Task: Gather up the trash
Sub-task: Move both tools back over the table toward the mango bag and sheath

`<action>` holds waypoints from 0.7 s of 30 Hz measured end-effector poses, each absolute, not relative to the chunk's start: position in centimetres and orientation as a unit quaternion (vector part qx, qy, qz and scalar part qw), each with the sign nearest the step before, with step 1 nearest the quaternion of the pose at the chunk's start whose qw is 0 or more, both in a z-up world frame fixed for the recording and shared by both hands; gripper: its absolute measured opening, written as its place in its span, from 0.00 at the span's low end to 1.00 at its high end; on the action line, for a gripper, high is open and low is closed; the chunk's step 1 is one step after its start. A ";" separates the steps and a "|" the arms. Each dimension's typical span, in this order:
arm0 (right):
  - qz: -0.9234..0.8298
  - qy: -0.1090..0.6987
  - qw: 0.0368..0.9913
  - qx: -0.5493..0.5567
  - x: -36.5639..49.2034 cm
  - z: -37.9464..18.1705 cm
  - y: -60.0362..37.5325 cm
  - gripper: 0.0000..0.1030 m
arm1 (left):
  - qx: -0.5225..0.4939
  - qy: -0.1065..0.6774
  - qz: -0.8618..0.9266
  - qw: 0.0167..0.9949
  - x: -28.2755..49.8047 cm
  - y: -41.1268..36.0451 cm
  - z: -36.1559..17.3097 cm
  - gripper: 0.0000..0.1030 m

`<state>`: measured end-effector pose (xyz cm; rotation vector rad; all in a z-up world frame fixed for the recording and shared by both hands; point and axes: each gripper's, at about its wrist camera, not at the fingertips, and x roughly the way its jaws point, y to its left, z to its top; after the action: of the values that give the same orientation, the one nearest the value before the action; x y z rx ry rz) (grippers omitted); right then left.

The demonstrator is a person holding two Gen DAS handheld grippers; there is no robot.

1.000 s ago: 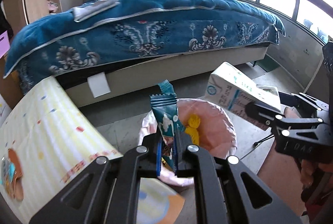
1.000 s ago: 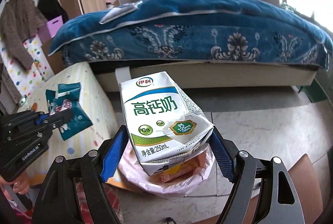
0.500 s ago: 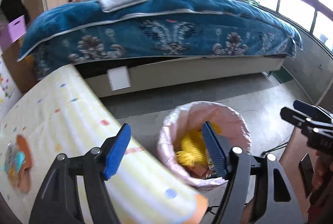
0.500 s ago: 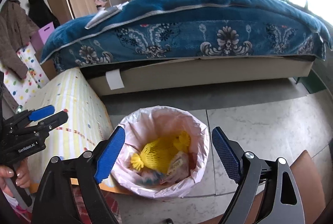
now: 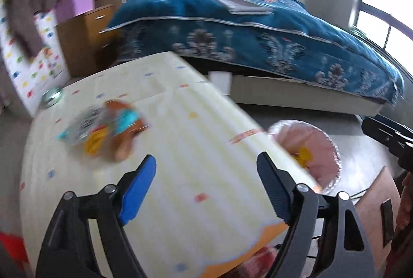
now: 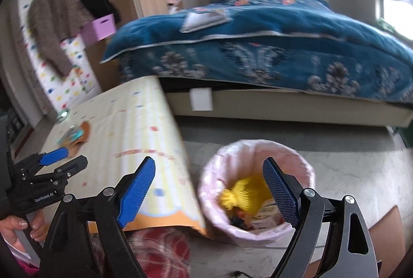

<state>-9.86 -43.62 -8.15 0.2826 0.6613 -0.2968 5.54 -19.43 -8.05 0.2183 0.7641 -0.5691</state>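
A small pile of colourful wrappers lies on the yellow striped table, blurred; it also shows in the right wrist view. My left gripper is open and empty above the table, short of the pile; it shows at the left of the right wrist view. My right gripper is open and empty above the rim of the pink-lined trash bin. The bin holds a yellow net bag and other trash. The bin also shows in the left wrist view.
A bed with a blue quilt stands behind the bin. A wooden cabinet with a purple box and hanging clothes are at the left. A round metal lid lies on the table's far left. A red patterned cloth lies below the table edge.
Both grippers opened: the snack wrapper and the milk carton left the jaws and dropped into the bin. Both then swung left, the left one over the table toward the wrappers.
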 end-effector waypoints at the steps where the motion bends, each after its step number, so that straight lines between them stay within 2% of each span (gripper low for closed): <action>1: -0.137 0.323 0.927 0.133 -9.5 -8.0 -42.7 0.82 | 0.100 0.365 -0.259 0.889 5.7 -17.8 -7.9 0.77; 11: -0.043 0.334 0.939 0.068 -3.4 -7.1 -33.3 0.74 | 0.068 0.354 -0.129 0.924 8.1 -6.7 -7.3 0.79; 17: -0.009 0.344 0.938 0.035 1.0 -7.5 -28.6 0.70 | 0.045 0.360 -0.087 0.928 9.6 -2.5 -7.4 0.80; 20: 0.003 0.348 0.937 0.027 3.8 -8.2 -27.0 0.64 | 0.041 0.363 -0.077 0.928 10.4 -1.6 -7.6 0.80; 21: 0.004 0.349 0.937 0.027 4.0 -8.2 -26.9 0.57 | 0.040 0.363 -0.074 0.928 10.6 -1.3 -7.6 0.80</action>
<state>4.03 -26.89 -8.19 0.0542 0.7122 0.0087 10.63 -1.28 -7.64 0.0829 0.7439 -0.1512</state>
